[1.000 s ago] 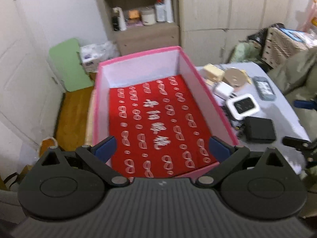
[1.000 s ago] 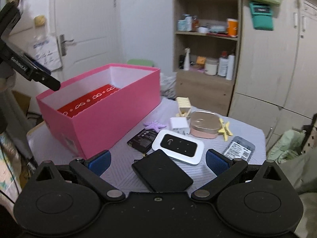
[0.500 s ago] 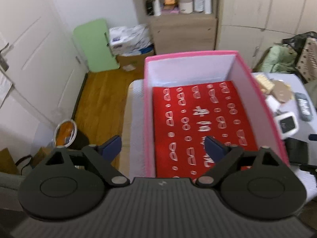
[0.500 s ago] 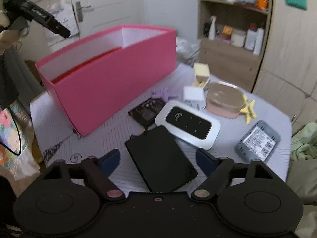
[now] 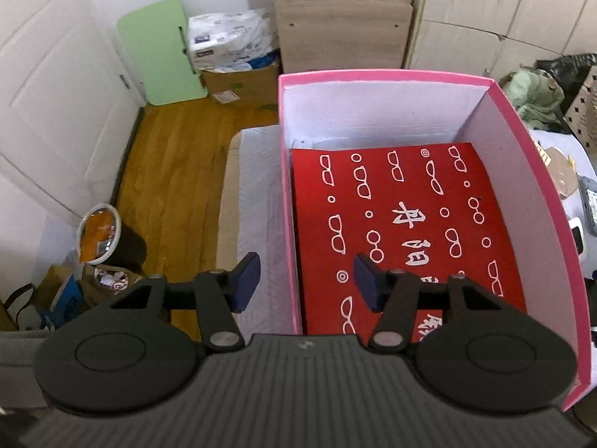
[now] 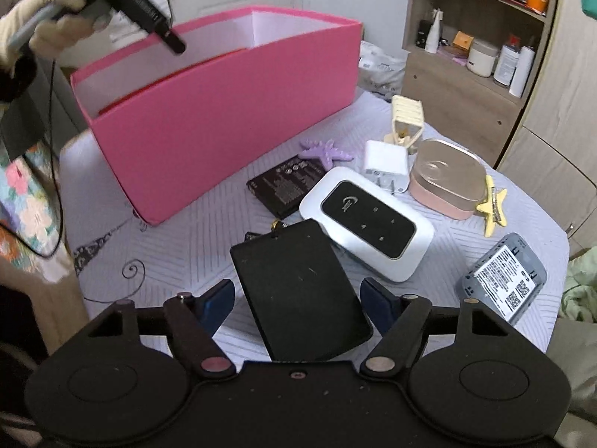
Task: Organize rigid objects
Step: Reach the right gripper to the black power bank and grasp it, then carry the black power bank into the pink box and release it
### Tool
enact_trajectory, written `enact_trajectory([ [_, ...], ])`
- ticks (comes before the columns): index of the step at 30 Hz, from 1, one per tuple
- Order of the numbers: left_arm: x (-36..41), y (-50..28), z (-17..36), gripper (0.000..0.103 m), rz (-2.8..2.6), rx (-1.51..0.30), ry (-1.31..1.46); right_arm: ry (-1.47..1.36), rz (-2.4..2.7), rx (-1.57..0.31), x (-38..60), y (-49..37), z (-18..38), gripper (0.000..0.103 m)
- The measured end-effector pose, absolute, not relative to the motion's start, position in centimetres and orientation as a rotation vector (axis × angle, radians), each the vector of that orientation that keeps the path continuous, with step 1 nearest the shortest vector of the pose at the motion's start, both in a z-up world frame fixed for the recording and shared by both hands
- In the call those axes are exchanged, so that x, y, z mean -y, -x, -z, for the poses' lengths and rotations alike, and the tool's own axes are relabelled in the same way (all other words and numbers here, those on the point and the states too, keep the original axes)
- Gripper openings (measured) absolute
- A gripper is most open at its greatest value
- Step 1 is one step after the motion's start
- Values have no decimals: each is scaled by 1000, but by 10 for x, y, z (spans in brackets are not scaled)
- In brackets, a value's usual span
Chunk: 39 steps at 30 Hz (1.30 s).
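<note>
While both grippers' jaws gape empty, one pink box [image 6: 224,119] faces eight loose items, nearest one black case [image 6: 298,291].

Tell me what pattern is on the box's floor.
Red, printed with white eyeglass outlines and Chinese characters, inside the pink box; clearest in the left wrist view.

Matt pink card box [image 6: 224,112], printed red paper liner [image 5: 403,224]. Smooth matt black slab [image 6: 298,291]. Glossy white plastic router [image 6: 367,222]. Brushed metallic tin lid [image 6: 446,168]. Quilted cloth tabletop [image 6: 209,239].
</note>
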<state>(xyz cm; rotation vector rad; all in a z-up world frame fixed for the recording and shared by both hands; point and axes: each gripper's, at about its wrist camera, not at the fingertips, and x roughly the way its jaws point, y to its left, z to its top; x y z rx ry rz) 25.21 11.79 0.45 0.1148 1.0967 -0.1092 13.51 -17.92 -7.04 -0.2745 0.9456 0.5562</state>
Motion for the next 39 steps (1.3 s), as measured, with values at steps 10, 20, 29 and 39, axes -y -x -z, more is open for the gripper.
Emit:
enact_trajectory([
  [10,-133,-249,18,30,133,-1093,-30,0,-405,-961,190,-153,72,73],
  [20,-133,-234,14,4,80,-951,-34,-201,-307,-828,204,-138,54,72],
  [29,-132,-230,15,3,59,-891,-28,-244,-340,-693,192,-141,14,72],
  [39,-129,-223,13,2,62,-872,-90,-354,-510,-705,132,-194,-39,72],
])
